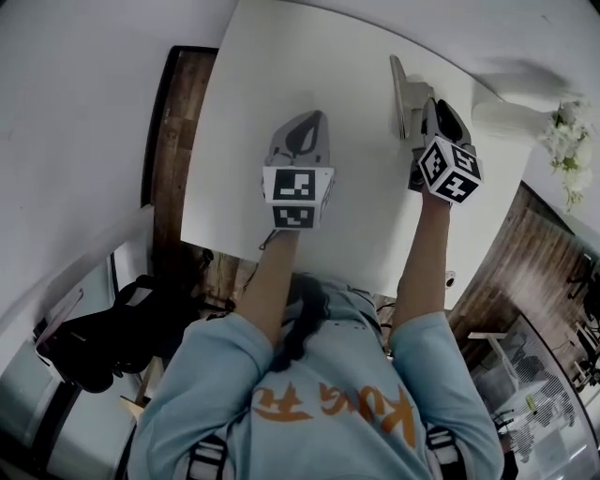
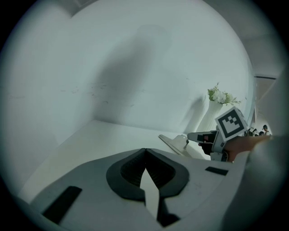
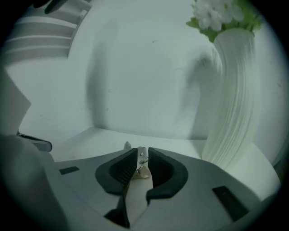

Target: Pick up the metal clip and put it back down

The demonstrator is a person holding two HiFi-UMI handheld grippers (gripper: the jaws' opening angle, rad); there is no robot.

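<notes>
The metal clip (image 1: 400, 92) is a long silver clamp lying at the far right of the white table (image 1: 281, 66). My right gripper (image 1: 423, 101) is right at it. In the right gripper view the clip's thin handle (image 3: 142, 161) stands between the dark pads (image 3: 121, 169), and the jaws are a little apart around it, with slim gaps on both sides. My left gripper (image 1: 302, 128) rests over the table's middle, well left of the clip, its jaws meeting at the tips with nothing in them. The left gripper view shows the clip (image 2: 174, 143) and the right gripper (image 2: 198, 136) at its right.
A tall ribbed white vase (image 3: 235, 94) with white flowers (image 3: 216, 11) stands just right of the clip, close to the right gripper. A white wall runs behind the table. The table's left edge drops to a wooden floor (image 1: 173, 122).
</notes>
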